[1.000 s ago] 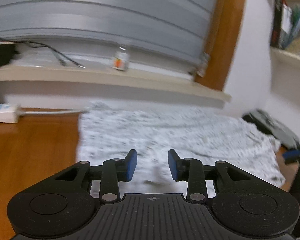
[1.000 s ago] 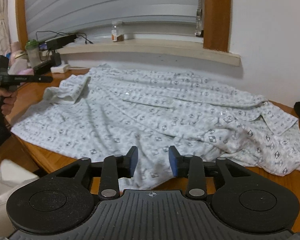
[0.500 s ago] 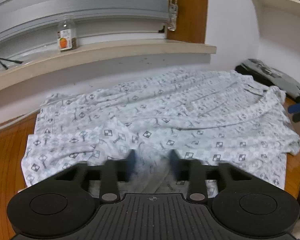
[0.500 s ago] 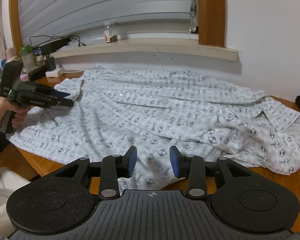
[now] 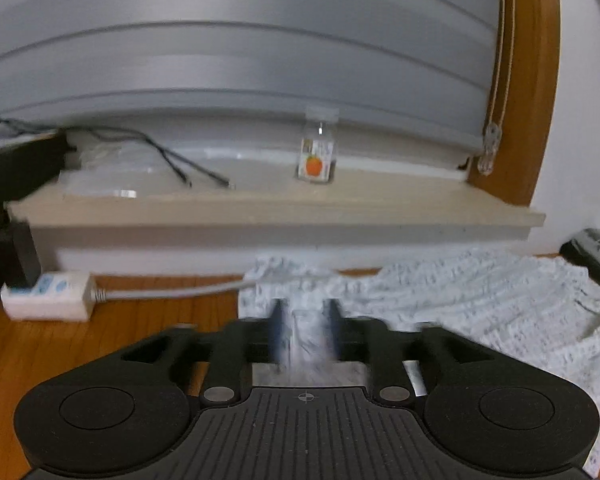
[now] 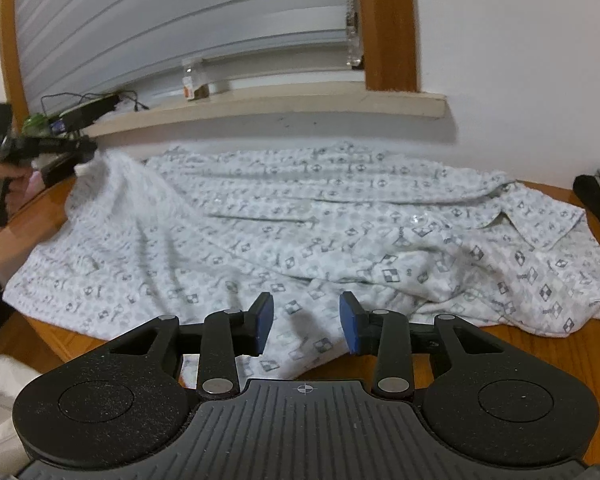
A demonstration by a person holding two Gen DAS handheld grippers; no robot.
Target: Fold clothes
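One shirt [image 6: 300, 216], collar rightward, lengthwise left-right

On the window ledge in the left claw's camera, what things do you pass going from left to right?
Black cables → little bottle with an orange label → blind cord pull → wooden window frame.
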